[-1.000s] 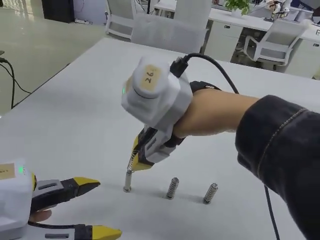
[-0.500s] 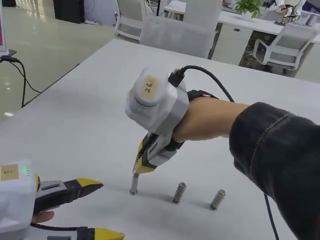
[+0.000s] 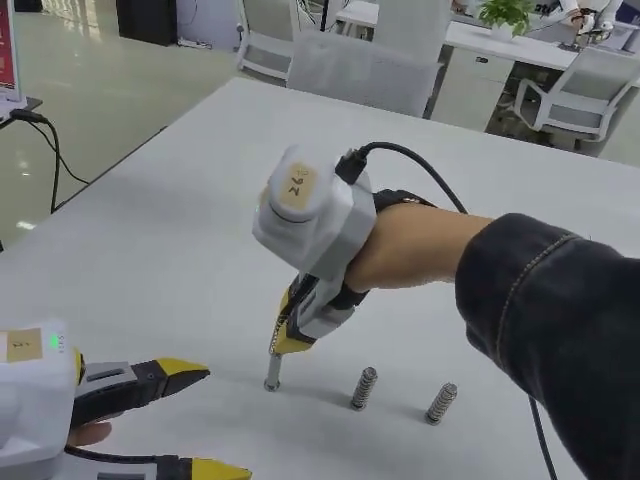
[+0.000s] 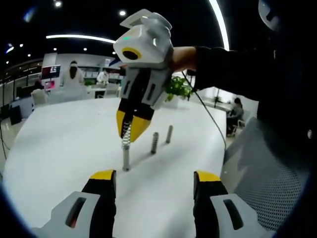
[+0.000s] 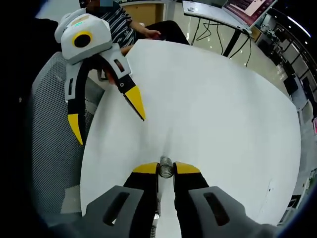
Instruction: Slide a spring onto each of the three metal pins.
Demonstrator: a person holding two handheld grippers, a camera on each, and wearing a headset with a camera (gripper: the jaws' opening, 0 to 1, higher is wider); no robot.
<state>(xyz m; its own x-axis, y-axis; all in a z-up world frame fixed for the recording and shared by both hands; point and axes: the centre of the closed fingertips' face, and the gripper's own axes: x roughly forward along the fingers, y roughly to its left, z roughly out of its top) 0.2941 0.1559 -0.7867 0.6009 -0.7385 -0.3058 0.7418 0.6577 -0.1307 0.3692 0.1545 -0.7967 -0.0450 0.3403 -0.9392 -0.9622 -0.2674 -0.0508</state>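
Nearest, the left gripper [image 3: 225, 422] waits with its jaws spread apart. Beyond it the right gripper [image 3: 284, 346], clenched on the spring [image 3: 277, 335], has sunk slightly, so the coil's lower end now meets the last bare pin [image 3: 272, 380]. Farther along stand two sprung pins [image 3: 365, 388], so this is likely the final threading

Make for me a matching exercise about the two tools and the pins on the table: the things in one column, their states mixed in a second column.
Things:
1. right tool
2. left tool
3. pin below the right tool
4. middle pin

States:
A. open, holding nothing
B. wearing a spring
C. shut on a spring
D. shaft bare

Pairs: 1-C, 2-A, 3-D, 4-B.
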